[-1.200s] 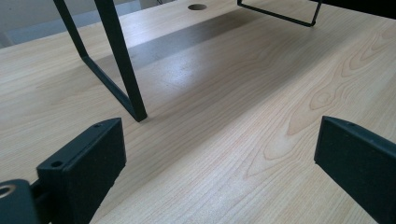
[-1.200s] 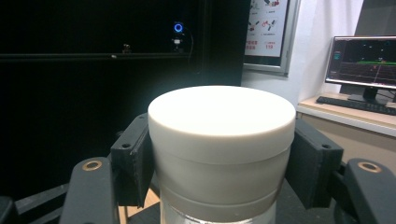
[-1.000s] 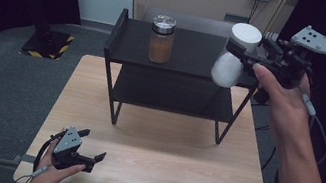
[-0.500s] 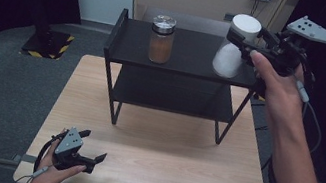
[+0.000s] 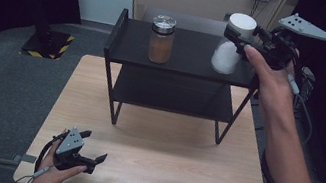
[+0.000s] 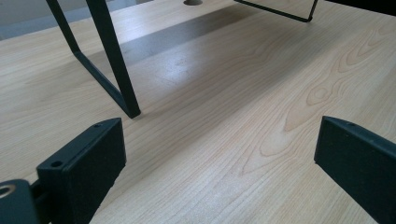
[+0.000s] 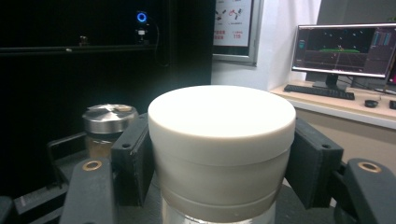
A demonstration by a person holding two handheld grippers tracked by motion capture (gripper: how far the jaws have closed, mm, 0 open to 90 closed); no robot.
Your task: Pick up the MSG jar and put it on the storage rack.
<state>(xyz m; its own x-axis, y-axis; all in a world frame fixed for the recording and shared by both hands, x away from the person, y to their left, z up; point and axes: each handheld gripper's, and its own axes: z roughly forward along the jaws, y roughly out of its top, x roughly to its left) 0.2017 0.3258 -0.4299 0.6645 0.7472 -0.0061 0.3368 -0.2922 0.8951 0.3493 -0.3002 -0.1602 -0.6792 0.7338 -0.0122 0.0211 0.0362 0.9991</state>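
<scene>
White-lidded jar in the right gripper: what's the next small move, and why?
Probably lower it a little until its base rests on the shelf top, then open. The right gripper clamps the white-lidded jar at its lid, at the shelf's right end, clear of the brown jar; whether it has touched down is unclear.

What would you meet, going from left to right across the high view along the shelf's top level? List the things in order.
Brown jar with metal lid → white jar → right tool, clamped on the white jar's lid.
</scene>
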